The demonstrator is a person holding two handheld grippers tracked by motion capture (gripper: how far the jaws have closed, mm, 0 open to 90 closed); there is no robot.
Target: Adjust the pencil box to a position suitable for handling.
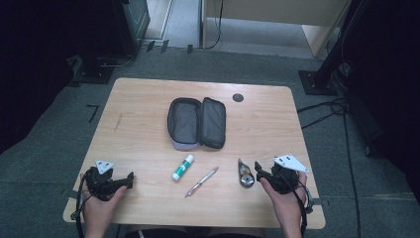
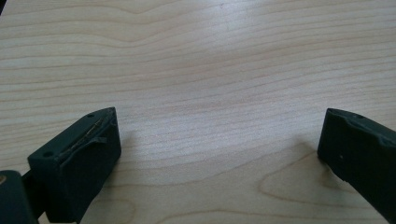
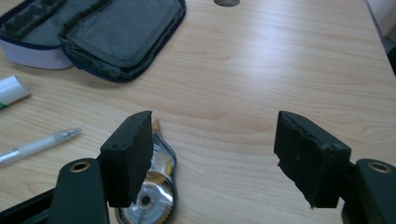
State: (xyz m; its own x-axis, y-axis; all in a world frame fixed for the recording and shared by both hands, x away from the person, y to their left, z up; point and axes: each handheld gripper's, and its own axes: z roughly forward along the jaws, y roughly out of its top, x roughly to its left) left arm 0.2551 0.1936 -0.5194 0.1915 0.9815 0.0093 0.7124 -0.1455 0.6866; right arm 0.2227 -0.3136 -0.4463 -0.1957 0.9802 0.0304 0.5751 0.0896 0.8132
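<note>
No text or label can be read.

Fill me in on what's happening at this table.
A person holds a gripper in each hand near the front edge of the wooden table. The left gripper and the right gripper are both open and hold nothing. An open pencil case lies mid-table, empty as far as can be seen. In front of it lie a glue stick, a pen and a correction tape dispenser, which sits just beside the right gripper's jaw.

wooden table (image 1: 143, 106) | open pencil case (image 1: 196, 122) centre | glue stick (image 1: 183, 167), pen (image 1: 201, 182), correction tape (image 1: 245, 174) near front
</note>
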